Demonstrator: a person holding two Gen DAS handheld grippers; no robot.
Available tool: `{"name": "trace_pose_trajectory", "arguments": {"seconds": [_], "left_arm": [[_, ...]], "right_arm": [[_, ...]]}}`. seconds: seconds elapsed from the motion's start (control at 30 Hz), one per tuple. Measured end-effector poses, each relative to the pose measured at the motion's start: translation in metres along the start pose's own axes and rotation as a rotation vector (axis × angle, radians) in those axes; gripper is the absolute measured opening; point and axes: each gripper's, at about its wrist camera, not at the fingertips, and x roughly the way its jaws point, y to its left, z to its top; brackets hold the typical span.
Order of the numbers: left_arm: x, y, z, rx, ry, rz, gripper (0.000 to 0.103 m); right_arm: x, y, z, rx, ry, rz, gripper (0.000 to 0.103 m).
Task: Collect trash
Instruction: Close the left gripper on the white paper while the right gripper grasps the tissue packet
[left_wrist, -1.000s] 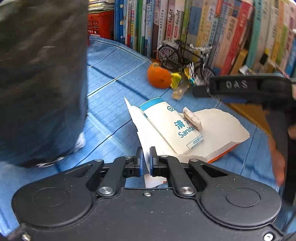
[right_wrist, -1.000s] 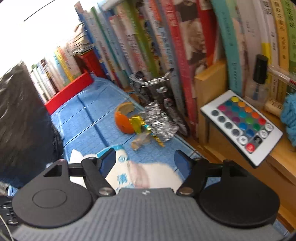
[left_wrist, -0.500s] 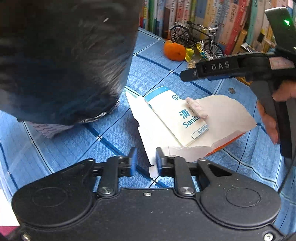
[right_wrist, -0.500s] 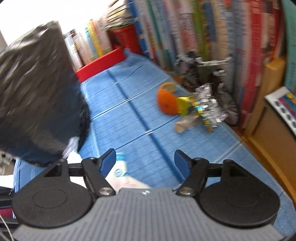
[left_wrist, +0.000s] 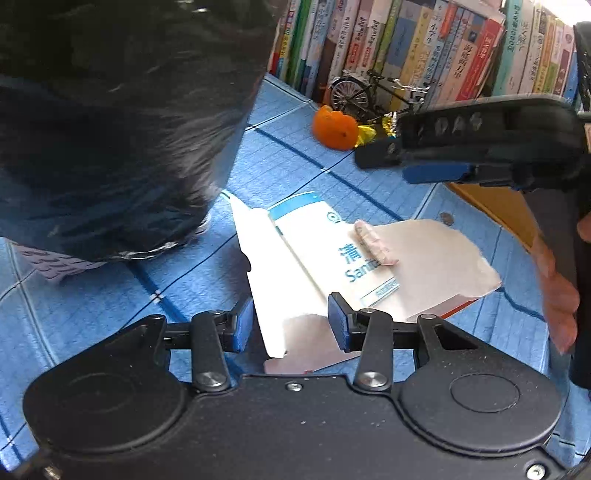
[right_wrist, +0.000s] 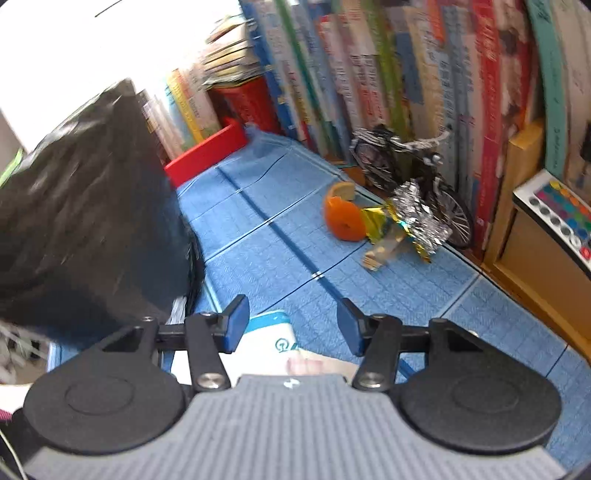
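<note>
A black trash bag (left_wrist: 110, 122) bulges left of the torn paper packet (left_wrist: 354, 266), which lies flat on the blue-clothed counter (left_wrist: 295, 162). The left claw (left_wrist: 291, 325) has just been opening; its pads stand apart, the packet's near edge between them, unpinched. Right of the packet, the right claw (right_wrist: 291, 325), just narrowing, hangs spread and empty. Beyond the packet lie orange peel (left_wrist: 334, 127) and foil wrappers (right_wrist: 417, 221) beside a toy bicycle (right_wrist: 406, 177).
</note>
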Motion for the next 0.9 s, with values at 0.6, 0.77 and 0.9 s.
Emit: {"name": "trace_pose_trajectory", "arguments": {"seconds": [0.6,0.77,0.9], "left_arm": [[-0.007,-0.004,-0.002,0.019,-0.085,0.017,0.01],[-0.013,-0.005,0.0,0.036,-0.105,0.034,0.0],[-0.013,-0.006,0.001,0.037,-0.095,0.039,0.0]], "right_arm": [[0.031,-0.021,-0.034,0.092,0.126,0.016,0.038],[0.024,-0.026,-0.032,0.132,0.079,0.007,0.029],[0.019,-0.023,-0.024,0.112,0.073,0.029,0.036]]}}
